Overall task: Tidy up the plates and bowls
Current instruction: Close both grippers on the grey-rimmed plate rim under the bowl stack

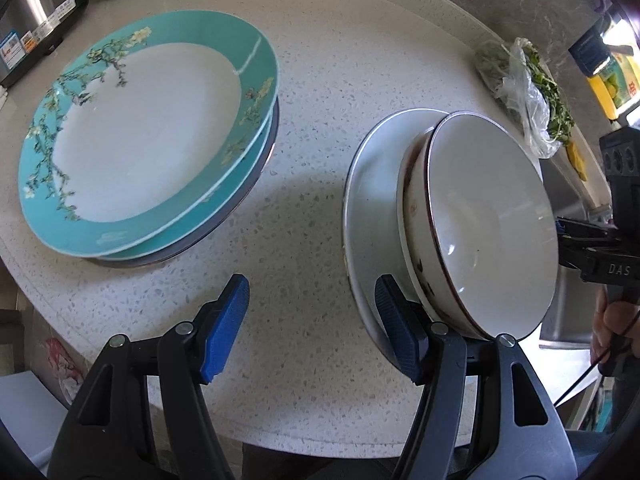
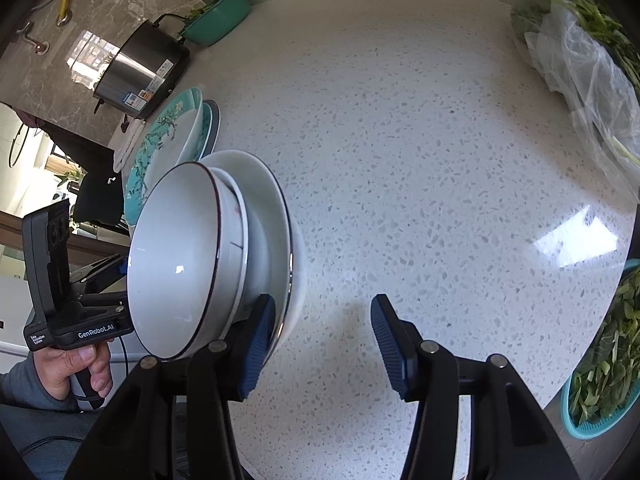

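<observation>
Over on the left of the speckled counter (image 1: 320, 100), the teal floral plates (image 1: 148, 128) are sitting stacked flat, like on like, seemingly the sorted pile. Moving right, the left gripper (image 1: 312, 326) is hanging spread wide and holding nothing, one blue pad just beside the rim of the white plate (image 1: 364, 184). On that plate two nested white bowls (image 1: 492, 224) are resting, probably gathered by kind. Further right, the right gripper (image 2: 322, 342) is likewise gaping and empty, flanking the same stack. At the far edge, bagged greens (image 2: 588, 60) are lying well apart from the crockery.
</observation>
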The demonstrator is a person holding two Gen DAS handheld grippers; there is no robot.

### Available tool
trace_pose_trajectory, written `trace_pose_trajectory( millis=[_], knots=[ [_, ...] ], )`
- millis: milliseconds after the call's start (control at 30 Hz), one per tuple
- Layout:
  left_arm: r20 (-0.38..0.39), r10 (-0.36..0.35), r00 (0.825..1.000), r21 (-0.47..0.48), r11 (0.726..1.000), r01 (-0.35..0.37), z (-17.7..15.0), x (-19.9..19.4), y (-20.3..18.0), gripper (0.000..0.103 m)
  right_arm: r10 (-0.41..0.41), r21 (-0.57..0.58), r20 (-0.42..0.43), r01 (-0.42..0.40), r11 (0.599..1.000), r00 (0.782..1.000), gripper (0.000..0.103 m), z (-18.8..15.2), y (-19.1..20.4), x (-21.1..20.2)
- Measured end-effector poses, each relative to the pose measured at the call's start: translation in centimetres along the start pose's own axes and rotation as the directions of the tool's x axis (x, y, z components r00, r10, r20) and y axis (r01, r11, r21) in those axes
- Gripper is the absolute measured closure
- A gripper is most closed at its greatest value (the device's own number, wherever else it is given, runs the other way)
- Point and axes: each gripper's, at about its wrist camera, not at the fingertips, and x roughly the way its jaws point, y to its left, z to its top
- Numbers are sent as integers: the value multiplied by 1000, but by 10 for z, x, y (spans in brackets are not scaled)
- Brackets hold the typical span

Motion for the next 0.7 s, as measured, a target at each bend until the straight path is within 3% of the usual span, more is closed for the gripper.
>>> trace_pose_trajectory(
  millis=[367,433,600,700],
  knots=[
    [26,-38,999,-2,999,39,4,16,-4,47,-22,-90,-16,20,996,1000,58,7,11,21],
    [40,-29,999,5,1000,29,6,19,-6,47,-14,-99,-20,12,995,1000,64,8,14,24],
    [54,-9,999,28,1000,8,11,25,-13,48,4,-89,-9,-5,996,1000,66,11,14,26],
    [64,-46,997,50,998,43,14,27,-18,66,15,-93,-8,-16,996,1000,73,12,17,29]
  ],
)
